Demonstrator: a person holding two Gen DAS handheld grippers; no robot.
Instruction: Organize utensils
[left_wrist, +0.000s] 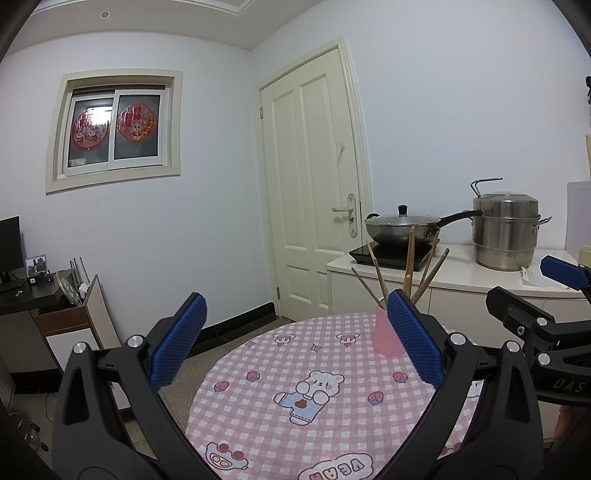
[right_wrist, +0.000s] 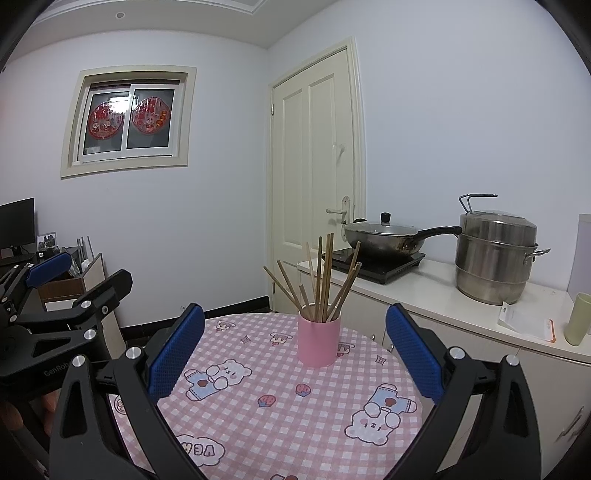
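Note:
A pink cup (right_wrist: 319, 339) stands upright near the far edge of a round table with a pink checked cloth (right_wrist: 280, 413). Several wooden chopsticks (right_wrist: 323, 280) stand in it, fanned out. In the left wrist view the cup (left_wrist: 384, 332) is partly hidden behind my left gripper's right finger, with the chopsticks (left_wrist: 408, 266) above it. My left gripper (left_wrist: 295, 339) is open and empty above the table. My right gripper (right_wrist: 295, 347) is open and empty, a little short of the cup. Each gripper shows at the edge of the other's view.
A white counter (right_wrist: 443, 295) behind the table holds an induction hob with a lidded wok (right_wrist: 384, 236), a steel steamer pot (right_wrist: 495, 258), a green cup (right_wrist: 578, 319) and a packet. A closed door (right_wrist: 314, 177) is behind. A desk and shelf (left_wrist: 66, 306) stand left.

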